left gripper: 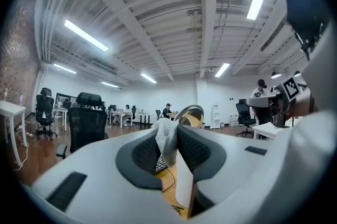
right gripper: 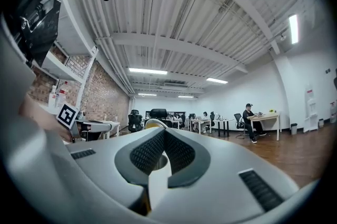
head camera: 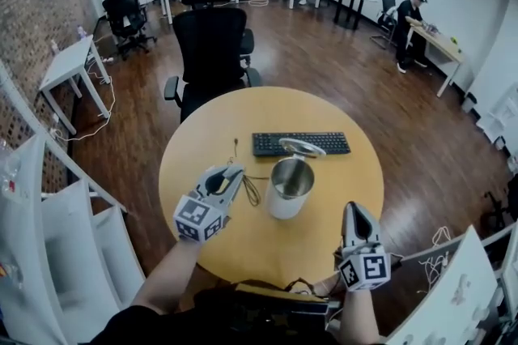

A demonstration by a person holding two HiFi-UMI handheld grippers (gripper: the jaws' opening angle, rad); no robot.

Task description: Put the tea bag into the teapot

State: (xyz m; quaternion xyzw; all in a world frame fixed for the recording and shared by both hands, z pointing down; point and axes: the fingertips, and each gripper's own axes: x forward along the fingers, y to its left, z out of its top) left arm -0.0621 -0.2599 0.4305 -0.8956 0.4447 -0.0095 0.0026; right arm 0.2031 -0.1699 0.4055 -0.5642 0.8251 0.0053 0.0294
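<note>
Your L gripper [left gripper: 169, 126] is clamped on the tea bag [left gripper: 166, 138]. The white pouch sits pinched between the ribbed pads, w/ its top poking out past the tips. It's off the table [head camera: 243, 254], so the pick-up looks done and you're on the carry step.

The teapot [head camera: 288, 191] stands just to the right of your L tips and a little ahead of them. Its mouth is open and the lid [head camera: 301, 146] is tipped up on the far side. From the L gripper view the lid rim shows right beyond the tips, so you're roughly lined up but not over the opening yet.

Your R gripper [right gripper: 165, 133] has its jaws together w/ nothing between them. It hangs well to the right of the pot, nearer you, doing no work atm.

Next move, as I judge it:
- Lift the L tips above the rim, then swing right until the bag hangs over the mouth.
- Tilt down, then let go.
- Watch the raised lid behind the mouth. Nudging it could drop it shut or shift the pot.
- If the pot seems light, bring R in to steady its wall first.

The keyboard [head camera: 271, 144] lies beyond the pot, clear of your path.
</note>
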